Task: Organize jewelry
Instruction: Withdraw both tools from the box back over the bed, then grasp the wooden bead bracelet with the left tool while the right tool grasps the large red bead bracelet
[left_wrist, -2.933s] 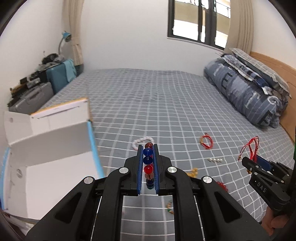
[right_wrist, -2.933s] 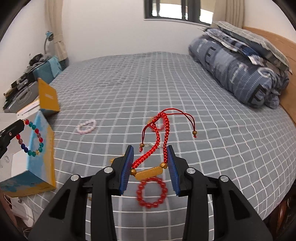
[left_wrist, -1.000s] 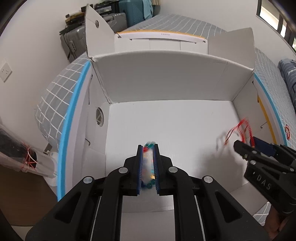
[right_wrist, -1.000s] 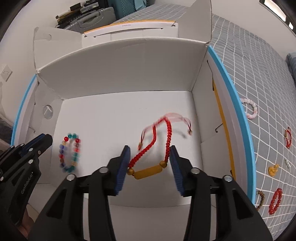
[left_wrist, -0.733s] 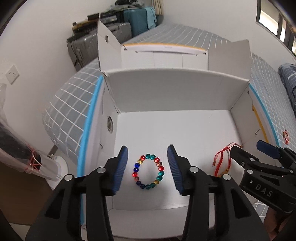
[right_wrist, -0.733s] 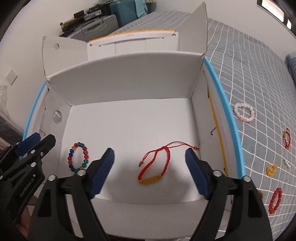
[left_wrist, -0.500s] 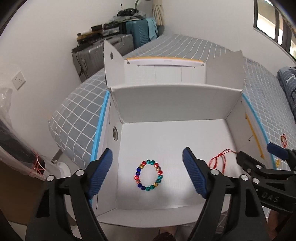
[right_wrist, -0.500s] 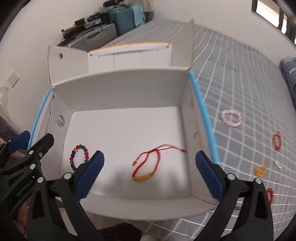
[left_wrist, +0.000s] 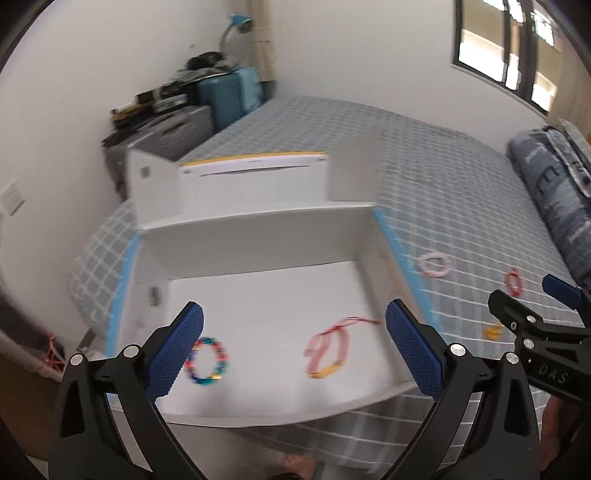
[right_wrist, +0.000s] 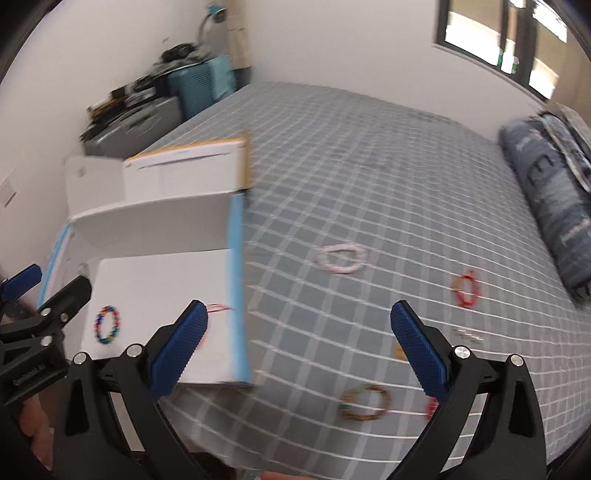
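An open white cardboard box (left_wrist: 258, 236) sits on the grey checked bed. Inside it lie a multicoloured bead bracelet (left_wrist: 207, 360) and a red cord bracelet (left_wrist: 328, 350). My left gripper (left_wrist: 295, 347) is wide open and empty above the box's near side. My right gripper (right_wrist: 306, 345) is wide open and empty, turned toward the bed. On the bed lie a pink bead bracelet (right_wrist: 341, 258), a red bracelet (right_wrist: 466, 290), a brown bead bracelet (right_wrist: 365, 402), a small gold piece (right_wrist: 400, 350) and pale beads (right_wrist: 467, 335). The box (right_wrist: 162, 229) is at the right view's left.
A folded blue quilt (right_wrist: 546, 192) lies along the bed's right side. Suitcases and clutter (left_wrist: 173, 122) stand by the wall beyond the box. The bed's near edge runs just below both grippers. A window (left_wrist: 517, 55) is at the far right.
Both grippers opened and dropped their bracelets into the box. They have since pulled back and swung right, the right one now facing the loose jewelry on the bed.
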